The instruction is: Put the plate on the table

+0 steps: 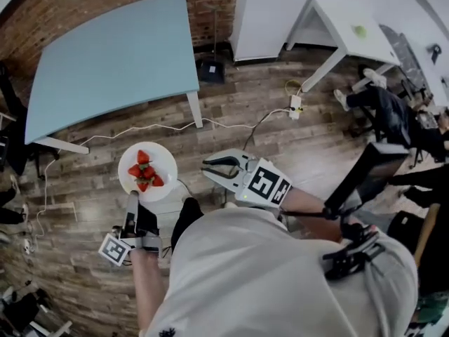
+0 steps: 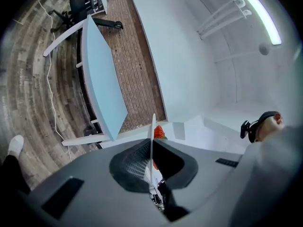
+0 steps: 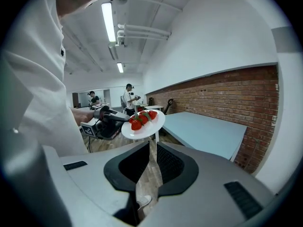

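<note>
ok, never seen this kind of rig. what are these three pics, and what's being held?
There is no robot here: a person holds a two-jaw gripper in each hand. The head view comes from a camera on the person's head, looking steeply down. The other two views come from cameras riding on the grippers, each looking along its own jaws. The left gripper is clamped on the rim of a white plate carrying strawberries. In the left gripper view the plate shows edge-on between the jaws. The right gripper holds nothing, and its jaws stand a narrow gap apart. The plate hangs over the wooden floor, not yet on the blue table.
</note>
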{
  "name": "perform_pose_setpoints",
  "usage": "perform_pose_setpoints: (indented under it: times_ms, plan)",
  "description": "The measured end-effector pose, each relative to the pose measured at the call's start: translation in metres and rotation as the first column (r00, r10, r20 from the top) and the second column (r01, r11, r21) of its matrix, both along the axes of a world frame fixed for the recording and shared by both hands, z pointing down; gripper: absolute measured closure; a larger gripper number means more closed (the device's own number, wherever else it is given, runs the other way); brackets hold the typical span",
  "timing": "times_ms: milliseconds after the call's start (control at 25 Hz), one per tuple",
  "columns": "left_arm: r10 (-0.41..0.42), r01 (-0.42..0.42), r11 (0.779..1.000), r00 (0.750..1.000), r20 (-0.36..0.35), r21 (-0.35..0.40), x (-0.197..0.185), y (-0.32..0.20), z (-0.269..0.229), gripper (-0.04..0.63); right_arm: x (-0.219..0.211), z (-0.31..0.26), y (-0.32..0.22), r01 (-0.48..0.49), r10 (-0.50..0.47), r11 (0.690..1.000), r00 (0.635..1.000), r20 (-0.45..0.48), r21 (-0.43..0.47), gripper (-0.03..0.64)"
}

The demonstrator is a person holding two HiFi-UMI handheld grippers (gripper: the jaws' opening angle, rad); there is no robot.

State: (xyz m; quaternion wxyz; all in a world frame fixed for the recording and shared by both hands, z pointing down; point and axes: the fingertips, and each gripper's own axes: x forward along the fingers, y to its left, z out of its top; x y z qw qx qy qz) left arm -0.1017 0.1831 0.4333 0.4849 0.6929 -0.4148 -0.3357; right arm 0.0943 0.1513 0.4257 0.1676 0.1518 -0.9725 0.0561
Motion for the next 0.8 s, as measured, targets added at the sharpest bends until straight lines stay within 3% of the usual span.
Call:
perform_pose_setpoints:
  times_ms: [240, 480, 800]
  plan:
    - [0.105, -0.104, 0.994, 0.994, -0.015, 0.028, -0.045, -0.06, -0.02, 0.584, -0.061, -0.018, -0.05, -0.072, 0.072, 0.997, 0.997, -0.001, 0.041, 0.581]
    - [0.175, -0.175, 0.984, 0.985, 0.005, 0.026, -0.1, -0.103, -0.019, 0.584, -0.117, -0.019, -0.089, -0.143, 0.143, 0.989, 0.99, -0.007, 0.029, 0.581]
    - [0.202, -0.203, 0.979, 0.979, -0.013, -0.014, -0.111, -0.15, -0.002, 0.584, -0.139, -0.02, -0.119, -0.17, 0.172, 0.985, 0.984, -0.053, 0.043, 0.581]
